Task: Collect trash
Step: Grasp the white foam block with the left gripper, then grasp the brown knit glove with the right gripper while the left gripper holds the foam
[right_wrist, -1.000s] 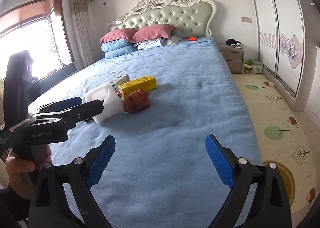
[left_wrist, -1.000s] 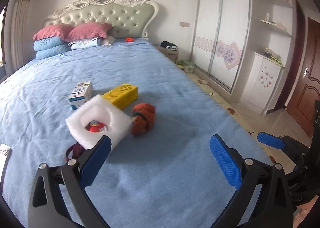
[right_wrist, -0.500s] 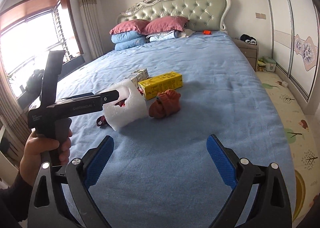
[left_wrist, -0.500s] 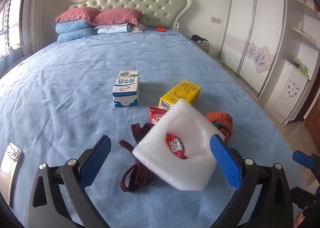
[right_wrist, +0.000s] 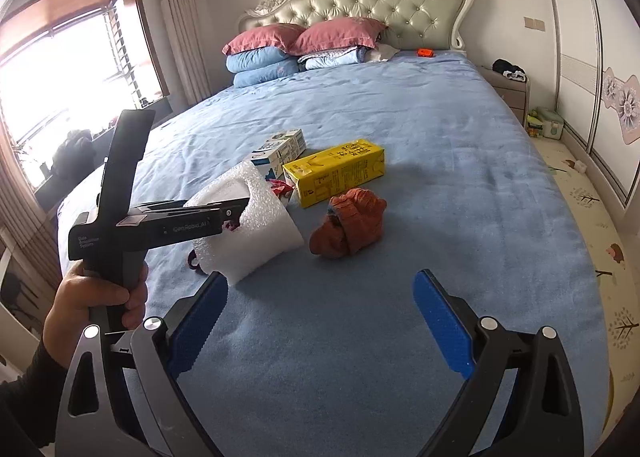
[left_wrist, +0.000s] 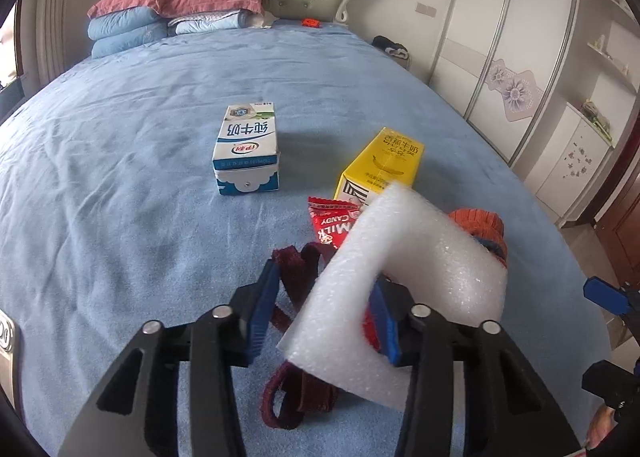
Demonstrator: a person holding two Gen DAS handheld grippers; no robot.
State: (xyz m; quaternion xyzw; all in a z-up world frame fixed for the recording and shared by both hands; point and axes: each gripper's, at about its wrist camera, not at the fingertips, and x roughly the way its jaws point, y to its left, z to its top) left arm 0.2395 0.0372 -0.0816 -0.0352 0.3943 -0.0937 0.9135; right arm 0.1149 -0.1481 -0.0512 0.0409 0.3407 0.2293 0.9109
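Observation:
A white foam piece with a hole in it lies on the blue bed. My left gripper is closing on it. One finger is in the hole and the other is outside the foam's left wall, which is bent and squeezed. Under it lie a dark red strap and a red candy wrapper. Beyond are a blue-white milk carton, a yellow carton and a crumpled orange cloth. My right gripper hovers open and empty over the bed, short of the orange cloth and the foam.
Pillows are stacked at the headboard, with a small orange object beside them. A nightstand and sliding wardrobes line the right side, above a patterned floor mat. A person's hand holds the left gripper. A window is on the left.
My left gripper moved forward over the foam piece and its jaws went from wide apart to narrow around the foam's wall, folding it. The right gripper moved slightly closer to the pile and stayed open.

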